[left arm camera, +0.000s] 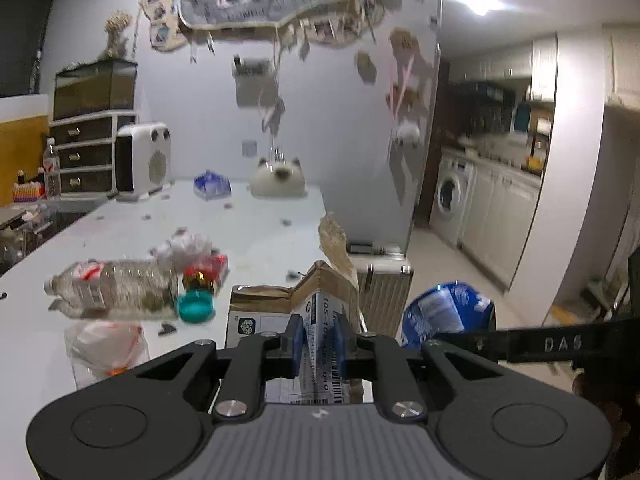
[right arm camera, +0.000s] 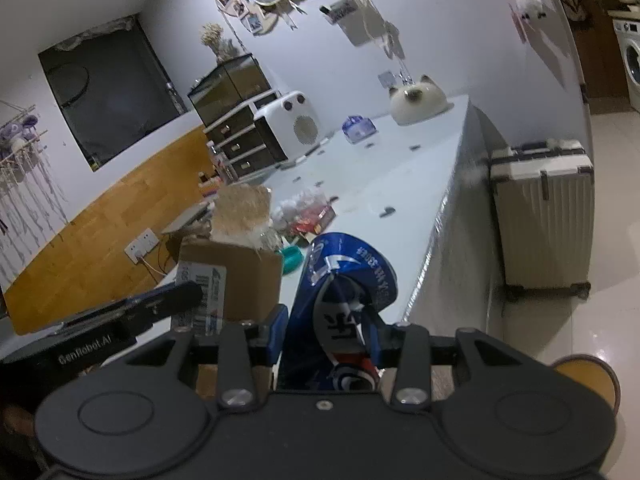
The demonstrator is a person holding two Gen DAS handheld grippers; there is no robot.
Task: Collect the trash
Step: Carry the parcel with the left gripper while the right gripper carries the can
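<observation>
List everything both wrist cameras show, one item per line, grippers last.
cardboard box: one, brown, labelled, table's near edge, clamped by left gripper
blue can: one, crushed, in right gripper
plastic bottle: one, clear, lying on table
teal cap: one, beside bottle
crumpled wrappers: white and red pile behind bottle
plastic bag: one, clear, near table edge
table: one, white
cat-shaped container: one, cream, far end
suitcase: one, white, on floor
left gripper: black, blue pads
right gripper: black, blue pads

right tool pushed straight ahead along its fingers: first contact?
Nothing near: the right tool is shut on the blue can, and beyond it lies only the bare table edge. Depth is unclear.
</observation>
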